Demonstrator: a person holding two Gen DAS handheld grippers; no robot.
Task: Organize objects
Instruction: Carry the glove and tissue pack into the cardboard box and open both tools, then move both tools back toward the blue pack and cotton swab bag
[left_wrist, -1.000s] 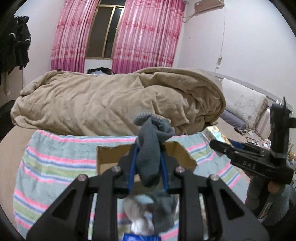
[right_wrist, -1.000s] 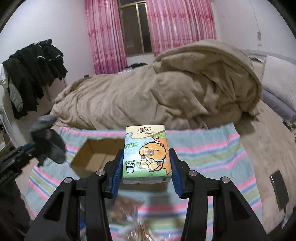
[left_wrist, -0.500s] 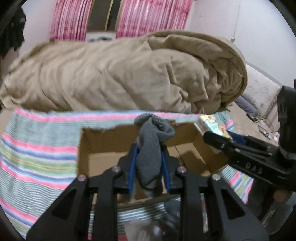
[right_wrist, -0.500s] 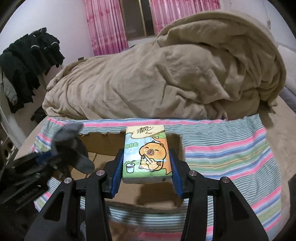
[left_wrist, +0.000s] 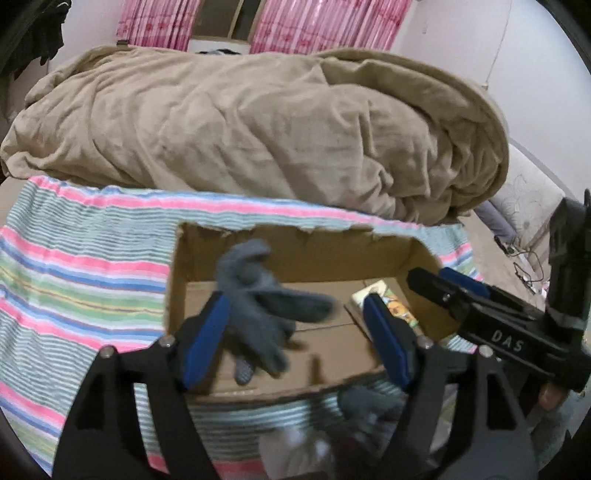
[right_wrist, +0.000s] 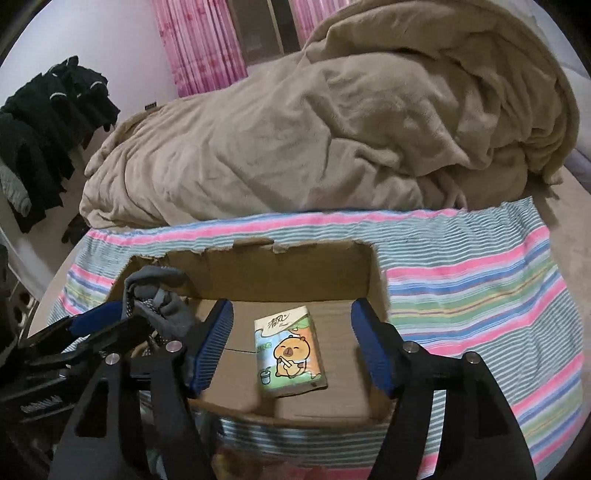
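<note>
Tissues — the cartoon-printed tissue pack (right_wrist: 291, 356) — now lie flat on the floor of the cardboard box (right_wrist: 364, 275), let go by the right gripper (right_wrist: 291, 350), whose jaws have sprung wide. The left gripper (left_wrist: 295, 339) has released too; its grey glove (left_wrist: 258, 299), blurred, seems to be dropping into the box. Two items are stowed — what looks like another glove (left_wrist: 369, 406) waits in front.
</note>
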